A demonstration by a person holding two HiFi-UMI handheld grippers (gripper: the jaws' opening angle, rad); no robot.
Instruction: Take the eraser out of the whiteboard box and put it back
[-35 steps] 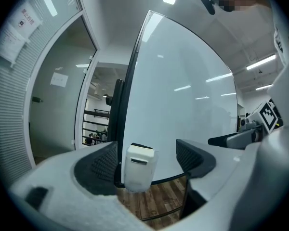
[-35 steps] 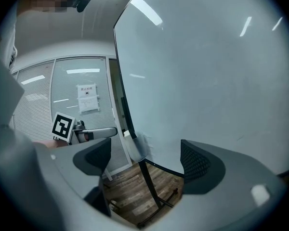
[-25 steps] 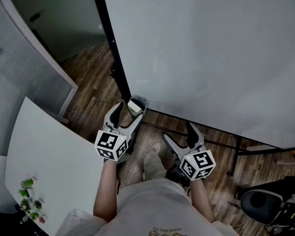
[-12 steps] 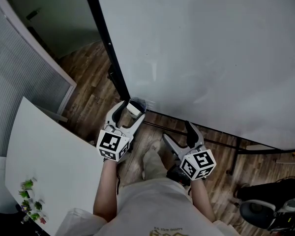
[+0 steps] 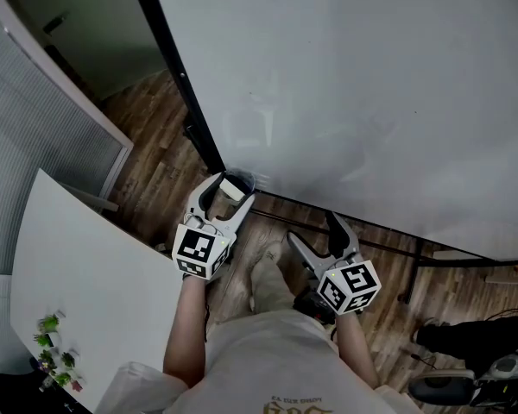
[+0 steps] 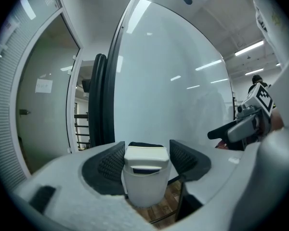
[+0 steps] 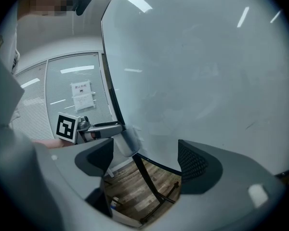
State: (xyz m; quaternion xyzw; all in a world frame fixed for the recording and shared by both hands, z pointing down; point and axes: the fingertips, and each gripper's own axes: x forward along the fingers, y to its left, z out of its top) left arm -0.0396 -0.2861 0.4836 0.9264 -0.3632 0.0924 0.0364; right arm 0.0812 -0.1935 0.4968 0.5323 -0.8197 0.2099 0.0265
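Between the left claw's [image 6: 145, 160] ribbed black pads, which are closing but not yet pressing, stands the eraser [image 6: 144, 153]. It is smooth white plastic with a dark felt strip, seated in a frosted translucent box [image 6: 140, 189] at the glossy whiteboard's [image 5: 371, 84] lower corner. Beside it the right claw [image 7: 144, 160] gapes empty over wood-plank floor [image 5: 155, 149]. A pale surface [image 5: 86, 266] and slatted blinds [image 5: 30, 141] lie leftward.

office: large whiteboard [image 5: 371, 84], blinds [image 5: 43, 136] on glass partition, white table [image 5: 86, 274]
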